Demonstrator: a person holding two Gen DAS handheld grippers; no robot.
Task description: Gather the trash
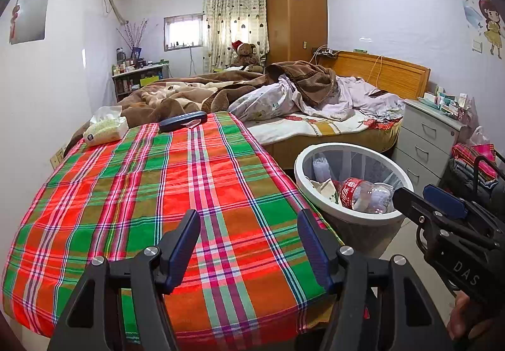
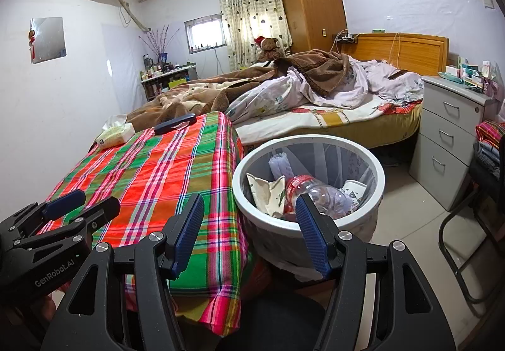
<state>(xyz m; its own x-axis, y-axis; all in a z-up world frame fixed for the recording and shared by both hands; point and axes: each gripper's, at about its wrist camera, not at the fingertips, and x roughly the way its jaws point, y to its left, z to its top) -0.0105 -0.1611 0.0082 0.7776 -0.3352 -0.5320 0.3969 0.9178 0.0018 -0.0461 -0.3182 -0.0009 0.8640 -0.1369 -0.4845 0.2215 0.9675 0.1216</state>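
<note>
Desk (image 1: 142, 193) under plaid cloth, near edge cut off by frame. Bin (image 2: 375, 167) just beside desk's right edge; bottle (image 2: 318, 193), paper scraps inside, lower contents hidden. Tissue pack (image 1: 105, 128), dark case (image 1: 183, 121) at desk's far end. Left gripper (image 1: 249, 243) over desk, fingers apart, empty. Right gripper (image 2: 249, 224) at bin's near rim, fingers apart, empty.

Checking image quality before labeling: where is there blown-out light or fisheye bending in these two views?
Left wrist view: the window is blown out white, and the plaid table edge bows. Right wrist view: the window is again overexposed, the wardrobe leans, and the corners go black.
</note>
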